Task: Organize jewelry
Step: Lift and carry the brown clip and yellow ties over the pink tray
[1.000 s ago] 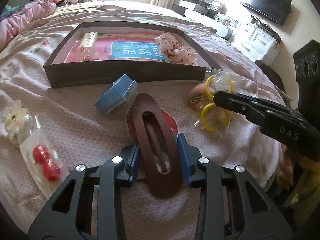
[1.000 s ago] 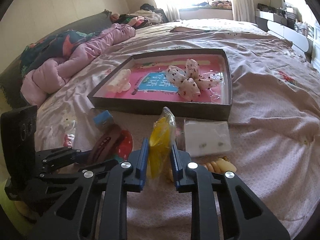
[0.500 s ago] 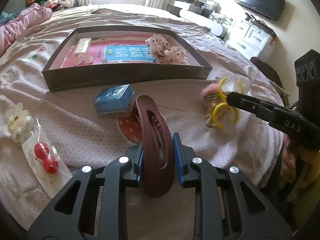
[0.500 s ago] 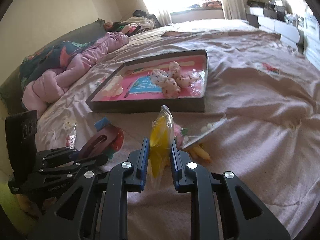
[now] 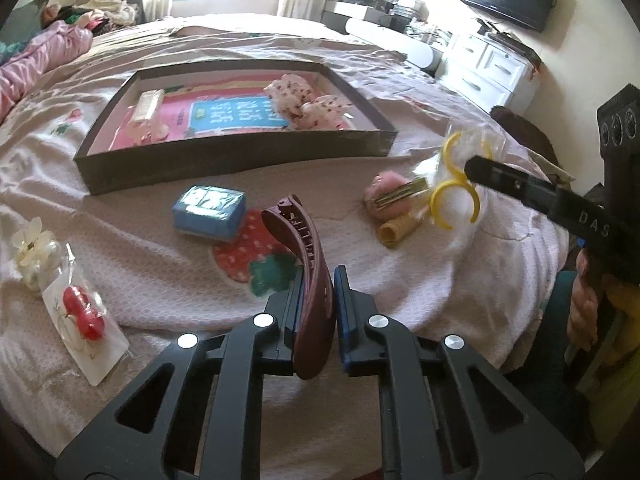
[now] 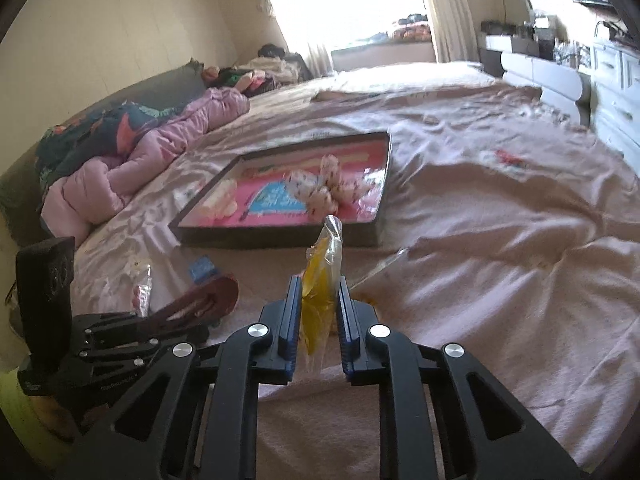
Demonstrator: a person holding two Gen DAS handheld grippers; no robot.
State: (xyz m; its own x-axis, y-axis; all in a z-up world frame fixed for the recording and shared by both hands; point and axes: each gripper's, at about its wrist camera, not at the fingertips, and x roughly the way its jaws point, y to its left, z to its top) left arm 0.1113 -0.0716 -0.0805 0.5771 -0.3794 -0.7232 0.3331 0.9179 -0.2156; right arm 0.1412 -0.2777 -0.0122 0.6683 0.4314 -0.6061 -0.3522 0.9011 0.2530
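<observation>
My left gripper is shut on a dark brown hair clip, which stands on edge and juts out above the bedspread. In the right wrist view the same clip sticks out of that gripper at the lower left. My right gripper grips a clear bag of yellow hoops, and its jaws are closing tighter on the bag. From the left wrist view the bag hangs at the right fingers' tip. A shallow dark box with a pink floor lies ahead and holds a dotted bow and a pale clip.
On the bedspread lie a blue packet, a strawberry patch, a pink clip, a card with red earrings and a white flower clip. A pink quilt is heaped at the left. A white dresser stands beyond the bed.
The left jaws closed on the brown clip, which turned from flat to on edge and came up off the strawberry patch. The right gripper rose a little with the bag.
</observation>
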